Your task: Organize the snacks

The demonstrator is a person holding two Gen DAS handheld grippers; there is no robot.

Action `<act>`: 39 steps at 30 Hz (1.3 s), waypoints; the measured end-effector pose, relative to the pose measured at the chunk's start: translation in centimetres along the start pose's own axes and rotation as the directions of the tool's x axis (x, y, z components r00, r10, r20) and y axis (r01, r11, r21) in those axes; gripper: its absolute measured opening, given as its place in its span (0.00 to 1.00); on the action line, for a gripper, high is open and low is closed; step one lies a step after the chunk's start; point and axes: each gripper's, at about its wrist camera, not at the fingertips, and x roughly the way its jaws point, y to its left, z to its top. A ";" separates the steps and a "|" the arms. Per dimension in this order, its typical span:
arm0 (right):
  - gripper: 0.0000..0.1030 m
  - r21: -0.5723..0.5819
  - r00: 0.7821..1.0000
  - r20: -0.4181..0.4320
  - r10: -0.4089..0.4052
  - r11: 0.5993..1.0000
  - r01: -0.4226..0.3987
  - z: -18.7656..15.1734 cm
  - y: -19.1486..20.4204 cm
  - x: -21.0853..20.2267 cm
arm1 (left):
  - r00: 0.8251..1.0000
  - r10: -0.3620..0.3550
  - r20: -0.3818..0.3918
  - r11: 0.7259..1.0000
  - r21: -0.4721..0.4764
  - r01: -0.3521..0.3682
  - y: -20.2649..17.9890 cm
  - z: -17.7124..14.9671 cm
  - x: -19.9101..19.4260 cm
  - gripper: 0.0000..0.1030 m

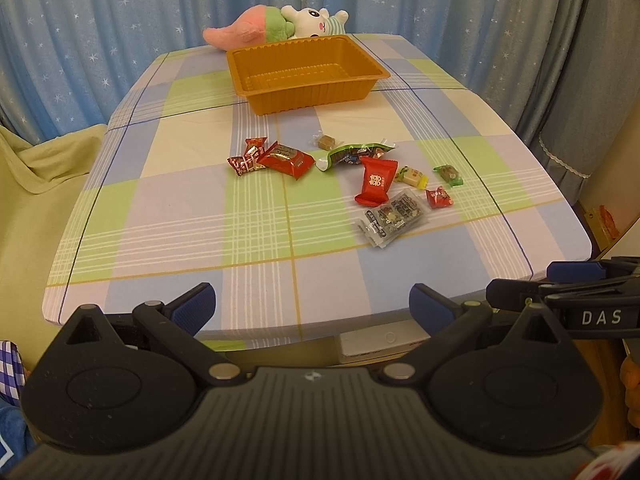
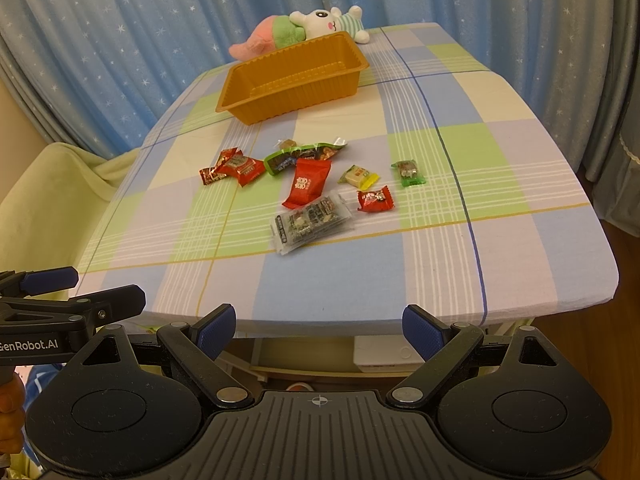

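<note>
Plaid table (image 1: pixel 160 208), snacks (image 1: pixel 376 184), both grippers (image 1: pixel 312 304) (image 2: pixel 318 326) wide open, empty, shelf (image 2: pixel 320 364) under right view only.

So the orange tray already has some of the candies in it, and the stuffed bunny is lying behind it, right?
Not quite. The orange tray is empty; the left wrist view looks straight into it and shows only its bare bottom. All the candies are lying on the checkered tablecloth in front of it. The stuffed bunny is lying behind the tray, as you said.

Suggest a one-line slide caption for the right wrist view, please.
Open right gripper faces wrapped snacks scattered on a plaid tablecloth, before an empty orange tray.
</note>
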 end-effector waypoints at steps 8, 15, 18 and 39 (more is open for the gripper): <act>0.87 0.011 1.000 -0.004 0.000 1.000 0.000 -0.2 -0.3 0.3 | 1.000 0.007 -0.004 1.000 0.000 -0.007 -0.1 0.0 0.2 1.00; 0.87 0.029 1.000 -0.001 -0.020 0.999 0.020 0.0 -1.2 0.9 | 0.999 0.036 -0.009 0.999 0.000 -0.036 0.3 0.2 1.2 1.00; 0.87 0.035 0.999 -0.003 -0.033 0.999 0.033 0.2 -1.7 1.4 | 0.998 0.062 -0.004 0.998 0.001 -0.062 0.7 0.5 1.5 1.00; 0.87 0.163 0.997 0.028 -0.078 0.984 0.072 3.5 -4.4 6.2 | 0.998 0.067 -0.021 0.998 0.013 -0.067 5.9 5.3 6.7 1.00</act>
